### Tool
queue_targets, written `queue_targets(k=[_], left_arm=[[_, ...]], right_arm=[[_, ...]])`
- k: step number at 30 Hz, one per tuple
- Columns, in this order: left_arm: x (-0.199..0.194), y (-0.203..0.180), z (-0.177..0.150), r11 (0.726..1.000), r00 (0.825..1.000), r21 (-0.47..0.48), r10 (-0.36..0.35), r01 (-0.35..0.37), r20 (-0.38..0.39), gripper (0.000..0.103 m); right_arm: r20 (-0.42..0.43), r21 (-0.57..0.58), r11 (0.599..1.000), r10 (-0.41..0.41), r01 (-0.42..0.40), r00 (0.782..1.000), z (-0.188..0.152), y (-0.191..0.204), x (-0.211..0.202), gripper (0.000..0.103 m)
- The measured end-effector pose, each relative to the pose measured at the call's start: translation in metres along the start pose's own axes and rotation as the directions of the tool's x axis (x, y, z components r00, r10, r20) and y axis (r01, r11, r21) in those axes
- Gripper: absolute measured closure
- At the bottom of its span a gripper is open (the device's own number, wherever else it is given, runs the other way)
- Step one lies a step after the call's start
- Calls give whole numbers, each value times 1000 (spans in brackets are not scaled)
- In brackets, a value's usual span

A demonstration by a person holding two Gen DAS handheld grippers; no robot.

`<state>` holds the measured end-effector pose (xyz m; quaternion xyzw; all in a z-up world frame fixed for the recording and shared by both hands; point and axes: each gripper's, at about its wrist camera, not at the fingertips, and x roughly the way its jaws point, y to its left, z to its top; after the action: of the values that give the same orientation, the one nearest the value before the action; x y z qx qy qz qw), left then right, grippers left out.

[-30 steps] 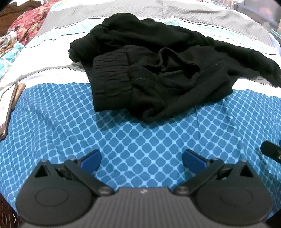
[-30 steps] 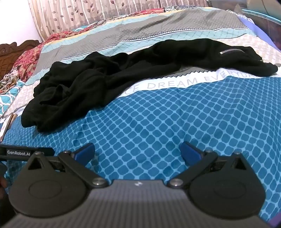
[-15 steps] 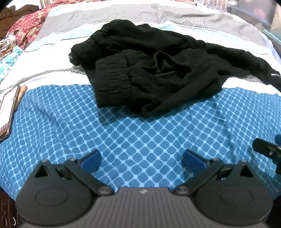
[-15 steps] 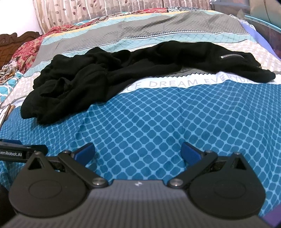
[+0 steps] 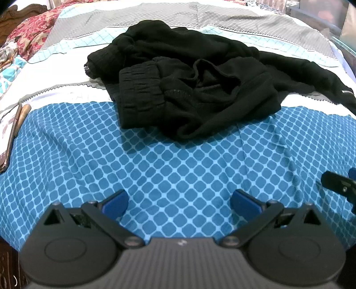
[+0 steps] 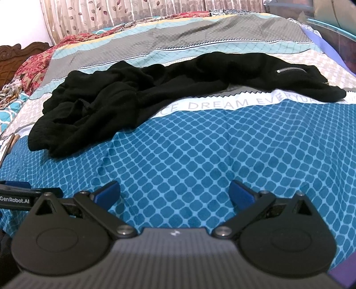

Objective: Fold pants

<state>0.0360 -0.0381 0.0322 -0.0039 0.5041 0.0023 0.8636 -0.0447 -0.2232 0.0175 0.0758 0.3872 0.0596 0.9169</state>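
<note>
Black pants (image 5: 189,89) lie crumpled on the bed, with a ribbed elastic cuff (image 5: 140,89) at the near left and one leg stretching to the right. In the right wrist view the pants (image 6: 133,95) run from a bunched heap at left to a zippered end (image 6: 289,70) at right. My left gripper (image 5: 179,203) is open and empty, low over the blue patterned sheet, well short of the pants. My right gripper (image 6: 173,192) is open and empty, also over the blue sheet in front of the pants.
The bed cover (image 6: 222,144) has blue diamond, white and grey bands. A phone (image 5: 9,137) lies at the left edge. A red floral cloth (image 6: 35,62) and a wooden headboard (image 6: 20,50) are at far left. A curtain (image 6: 133,13) hangs behind.
Both grippers have drawn back and risen slightly, so the pants look a little farther away. The pants have not moved. Both grippers stay open.
</note>
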Motion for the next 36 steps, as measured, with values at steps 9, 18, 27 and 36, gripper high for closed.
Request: queue_targets(k=[9,18,27,36], left_arm=[[16,-2,-40,1000,1000,12,3,-3,9,0],[-3,-11,-86,1000,999,28,-5,4,41,0],[-21,6,-92,1000,999,30,-10,8,49,0],[-37,14,-91,999,992,24,32,-35,122,0]], right_arm=[[1,8,1000,3,-3,1000,-2,-3,0,0],[1,6,1000,6,-6,1000,-2,-5,-1,0],[1,8,1000,9,-9,1000,0,-5,-5,0],[26,-26,999,35,-34,999,0,9,-17,0]])
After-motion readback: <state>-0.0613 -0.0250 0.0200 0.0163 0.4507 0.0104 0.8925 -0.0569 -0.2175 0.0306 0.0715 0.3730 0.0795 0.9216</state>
